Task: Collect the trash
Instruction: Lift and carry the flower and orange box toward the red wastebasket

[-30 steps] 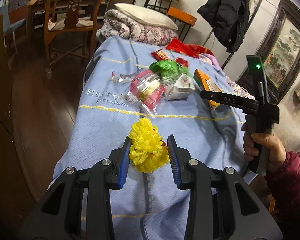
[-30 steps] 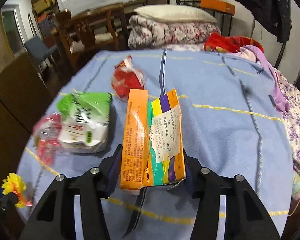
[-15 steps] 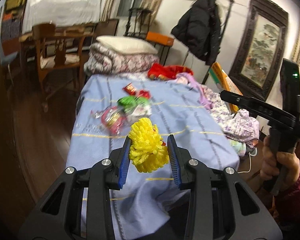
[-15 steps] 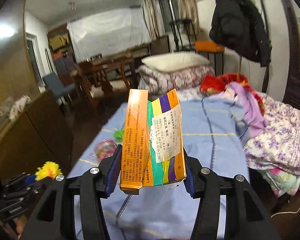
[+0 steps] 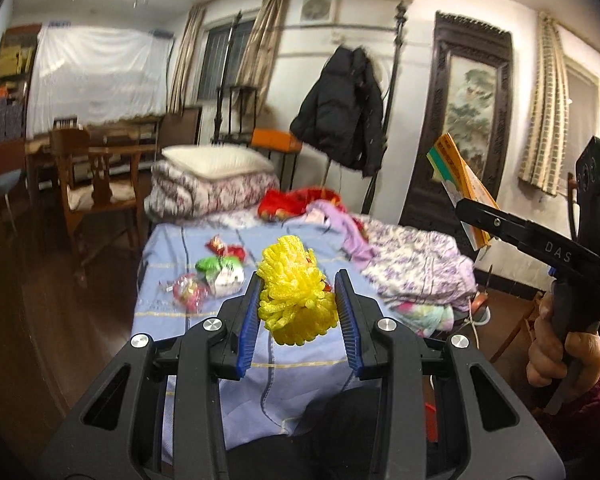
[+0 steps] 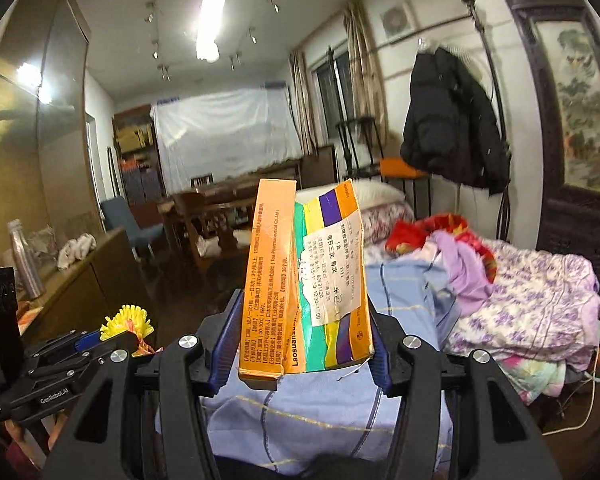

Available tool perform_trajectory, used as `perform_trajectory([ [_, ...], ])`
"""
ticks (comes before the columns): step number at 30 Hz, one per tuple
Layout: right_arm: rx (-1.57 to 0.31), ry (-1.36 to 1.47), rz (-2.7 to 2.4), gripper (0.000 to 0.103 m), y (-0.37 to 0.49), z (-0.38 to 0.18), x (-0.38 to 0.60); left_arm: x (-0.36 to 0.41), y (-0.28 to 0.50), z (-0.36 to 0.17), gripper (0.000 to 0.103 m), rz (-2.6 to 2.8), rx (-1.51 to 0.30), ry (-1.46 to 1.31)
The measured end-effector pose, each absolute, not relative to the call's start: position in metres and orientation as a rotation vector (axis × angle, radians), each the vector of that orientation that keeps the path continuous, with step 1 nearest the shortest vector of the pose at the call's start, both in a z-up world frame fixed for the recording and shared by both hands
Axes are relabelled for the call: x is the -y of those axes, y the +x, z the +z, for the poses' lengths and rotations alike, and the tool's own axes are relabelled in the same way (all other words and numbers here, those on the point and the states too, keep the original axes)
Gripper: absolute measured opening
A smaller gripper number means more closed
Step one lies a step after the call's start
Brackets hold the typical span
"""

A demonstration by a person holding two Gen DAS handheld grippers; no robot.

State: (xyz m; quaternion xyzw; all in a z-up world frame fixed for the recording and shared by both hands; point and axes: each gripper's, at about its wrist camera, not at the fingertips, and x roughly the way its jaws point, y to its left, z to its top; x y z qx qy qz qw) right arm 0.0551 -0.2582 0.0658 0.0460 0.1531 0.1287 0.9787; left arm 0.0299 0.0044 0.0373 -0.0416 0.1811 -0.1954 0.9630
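A person clearing a cluttered bed carries two pieces of trash at once: the left tool (image 5: 298, 306) is clenched on a crumpled yellow foam net (image 5: 294, 292), held in the air above the blue bedspread (image 5: 204, 332), while the right tool (image 6: 300, 334) grasps an orange medicine box (image 6: 304, 280) standing upright between its pads, its jaws having eased slightly wider with the box between them. Both items are lifted clear of the bed. No bin is in view, so neither piece appears binned yet. Left on the bedspread are a green-and-white packet (image 5: 220, 270), a red wrapper (image 5: 226, 246) and a clear bag with pink contents (image 5: 188, 292), so the collection looks well short of finished
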Motion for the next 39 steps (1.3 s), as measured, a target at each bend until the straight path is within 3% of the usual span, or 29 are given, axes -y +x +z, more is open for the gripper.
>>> perform_trajectory([
  [6,-0.208,0.082,0.239,0.056,-0.024,0.085,0.266,0.003,-0.037,0.071,0.037,-0.423,-0.217,-0.06],
  [13,-0.148,0.035,0.169,0.056,-0.074,0.102,0.274,0.017,-0.063,0.083,0.038,-0.478,-0.145,-0.037],
  [39,-0.33,0.099,0.03,0.059,-0.025,0.04,0.334,0.082,0.01,0.022,0.038,-0.561,-0.406,0.017],
])
